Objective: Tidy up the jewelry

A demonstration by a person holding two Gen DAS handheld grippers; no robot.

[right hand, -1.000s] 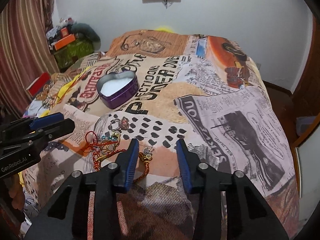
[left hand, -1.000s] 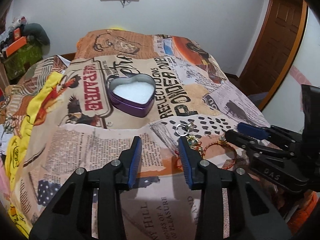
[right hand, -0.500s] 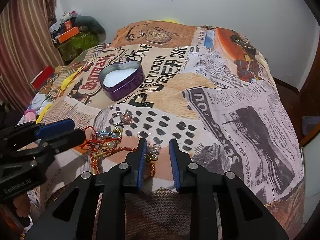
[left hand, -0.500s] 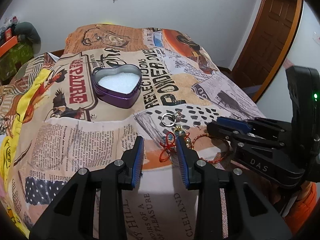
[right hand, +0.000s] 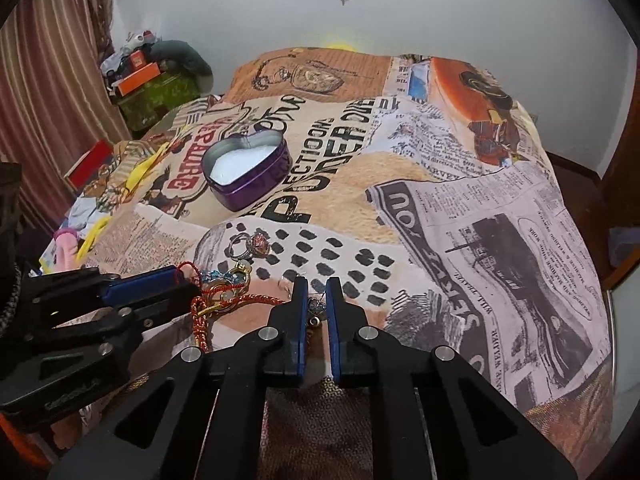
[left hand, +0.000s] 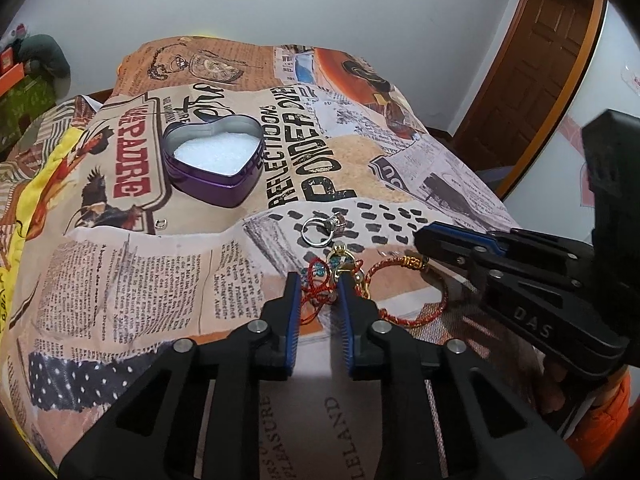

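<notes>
A purple heart-shaped tin (left hand: 214, 166) with white padding sits open on the bed; it also shows in the right wrist view (right hand: 248, 172). A heap of jewelry lies near the front edge: a silver ring (left hand: 318, 234), a red cord bracelet (left hand: 404, 292) and a red thread piece with blue beads (left hand: 318, 280). My left gripper (left hand: 318, 282) is narrowly open around the red thread piece. My right gripper (right hand: 317, 286) is almost closed around a small silver earring (right hand: 316, 308). A ring with a pink stone (right hand: 256, 244) lies beyond.
The bed is covered by a newspaper-print sheet (right hand: 460, 208). A small metal ring (left hand: 161, 223) lies left of the heap. Clutter and a green box (right hand: 156, 96) stand at the far left by a striped curtain. A wooden door (left hand: 544, 52) is at the right.
Both grippers have moved forward and down onto the jewelry heap. Both pairs of fingers have closed in, the right almost fully, the left to a narrow gap around the red thread.
</notes>
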